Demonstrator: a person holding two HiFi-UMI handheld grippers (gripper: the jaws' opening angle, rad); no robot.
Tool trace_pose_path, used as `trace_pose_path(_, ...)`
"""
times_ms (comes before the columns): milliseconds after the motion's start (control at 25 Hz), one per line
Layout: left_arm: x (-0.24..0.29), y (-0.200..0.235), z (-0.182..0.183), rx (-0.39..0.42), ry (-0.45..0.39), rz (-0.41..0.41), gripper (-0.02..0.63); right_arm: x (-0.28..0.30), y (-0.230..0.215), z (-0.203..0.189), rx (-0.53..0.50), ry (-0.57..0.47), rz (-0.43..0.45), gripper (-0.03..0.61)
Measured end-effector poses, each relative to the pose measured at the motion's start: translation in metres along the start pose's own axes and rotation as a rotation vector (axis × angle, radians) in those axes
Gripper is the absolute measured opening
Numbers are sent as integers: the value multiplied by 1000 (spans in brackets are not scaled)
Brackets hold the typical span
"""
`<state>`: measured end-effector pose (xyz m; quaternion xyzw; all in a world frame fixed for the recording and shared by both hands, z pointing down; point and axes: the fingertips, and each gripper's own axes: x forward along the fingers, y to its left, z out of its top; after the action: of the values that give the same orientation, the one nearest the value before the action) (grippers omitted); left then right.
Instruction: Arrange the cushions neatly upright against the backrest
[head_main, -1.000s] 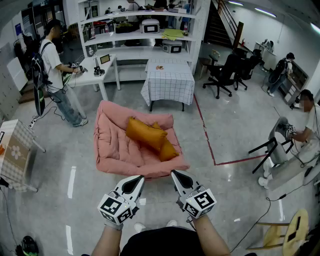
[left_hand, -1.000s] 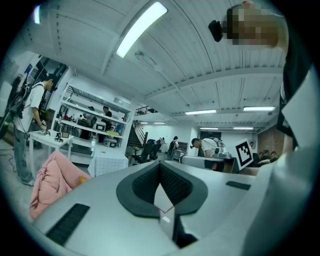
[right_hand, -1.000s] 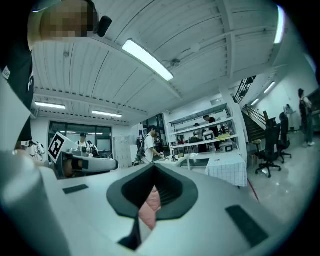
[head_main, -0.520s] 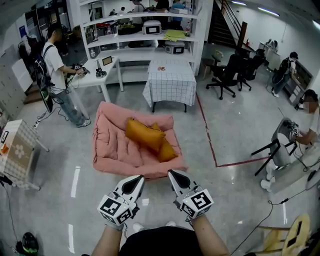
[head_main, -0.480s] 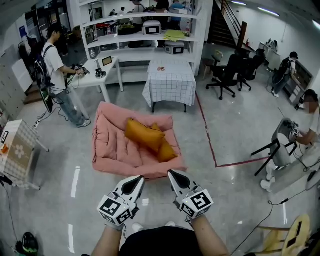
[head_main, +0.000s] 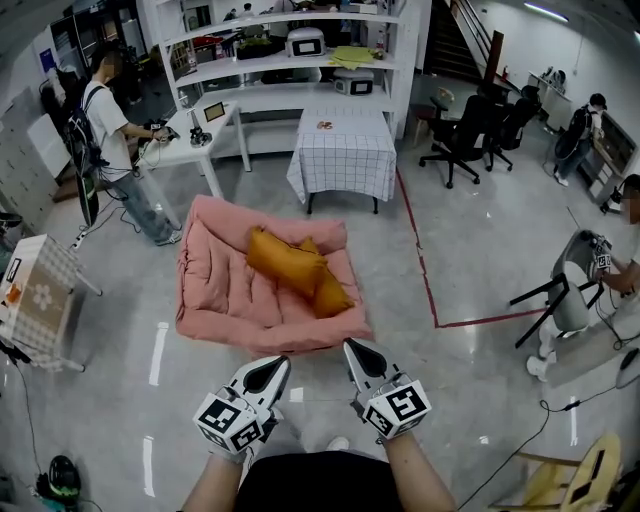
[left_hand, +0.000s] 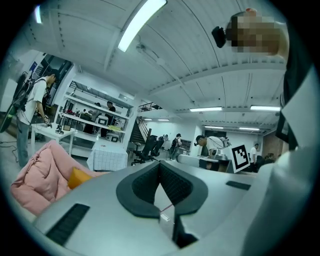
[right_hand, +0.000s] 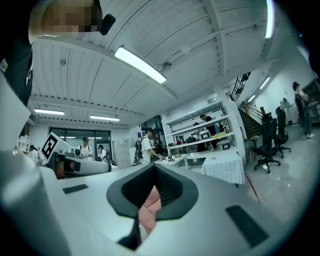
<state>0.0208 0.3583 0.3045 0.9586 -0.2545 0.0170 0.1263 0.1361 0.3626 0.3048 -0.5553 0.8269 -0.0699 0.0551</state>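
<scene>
Grey floor (head_main: 460, 270): one pink sofa (head_main: 215, 285) holds two orange cushions (head_main: 285, 262) (lying tumbled, unmoved since earlier). Left tongs (head_main: 268, 371) and right tongs (head_main: 361, 357) — two, both closed, empty — hover at its front edge.

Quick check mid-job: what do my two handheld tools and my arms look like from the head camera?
The left tool and the right tool match: pale grey tapering shells with black teardrop-shaped pads. The left marker cube and the right marker cube are white with black square markers. No cables show. The person wears a black top; no sleeves cover the forearms.
</scene>
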Motion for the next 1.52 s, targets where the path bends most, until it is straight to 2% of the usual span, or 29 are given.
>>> trace_pose_path(360,35,65,-2,1,25,-5,11,56,-29,-15,-23,54,-24,8)
trace_pose_path(560,53,132,11,-2,46,-24,11,125,-39,-19,-36,88,-48,8)
trace_pose_path(760,70,204,39,13,39,-51,12,200,-46,-19,-28,89,-78,8)
trace_pose_path(1040,67,284,63,43,54,-64,12,283,-41,-13,-68,90,-105,8)
trace_pose_path(1320,60,331,64,60,70,-12,12,319,-55,-23,-95,141,-135,9)
trace_pose_path(1520,63,356,61,30,74,40,12,339,-77,-35,-123,192,-133,9)
